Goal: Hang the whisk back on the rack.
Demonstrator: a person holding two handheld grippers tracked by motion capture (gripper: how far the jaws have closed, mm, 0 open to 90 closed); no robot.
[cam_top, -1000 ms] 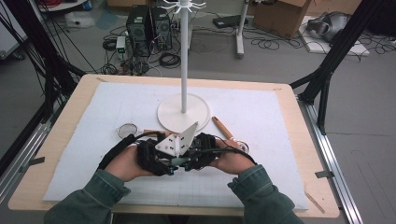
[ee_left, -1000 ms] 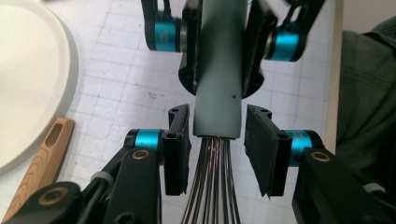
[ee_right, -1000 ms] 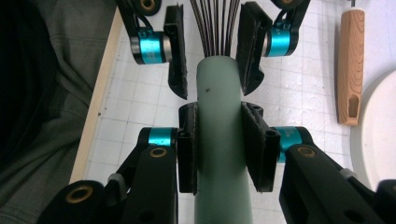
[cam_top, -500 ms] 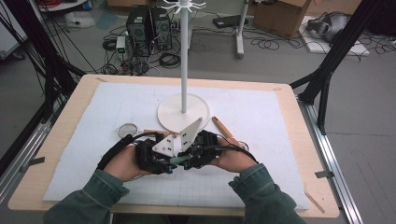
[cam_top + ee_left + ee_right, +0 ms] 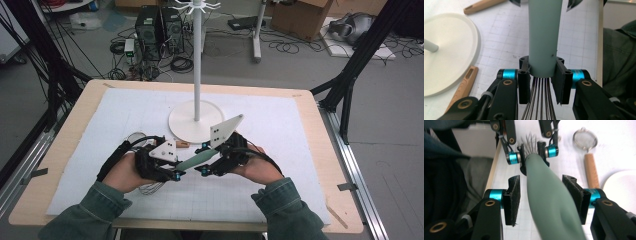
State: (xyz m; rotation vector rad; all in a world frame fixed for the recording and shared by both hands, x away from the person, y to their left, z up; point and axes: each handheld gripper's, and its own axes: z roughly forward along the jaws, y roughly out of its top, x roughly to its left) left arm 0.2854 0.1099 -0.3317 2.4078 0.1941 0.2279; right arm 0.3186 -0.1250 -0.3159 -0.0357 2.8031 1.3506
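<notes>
The high view looks forward and down over the table (image 5: 90, 107) from the person's side; each gripper view sits close, sighting along its own jaws – toward one another – sharing the whisk's green handle (image 5: 544, 37) and the white stand base (image 5: 446, 52)

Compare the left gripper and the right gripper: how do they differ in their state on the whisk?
The left gripper is shut on the whisk where the handle meets the wires; the right gripper stands open around the handle, its fingers apart from it. The right one's jaws have just been opening, the left one's have closed. Both have the same black fingers and blue parts.
</notes>
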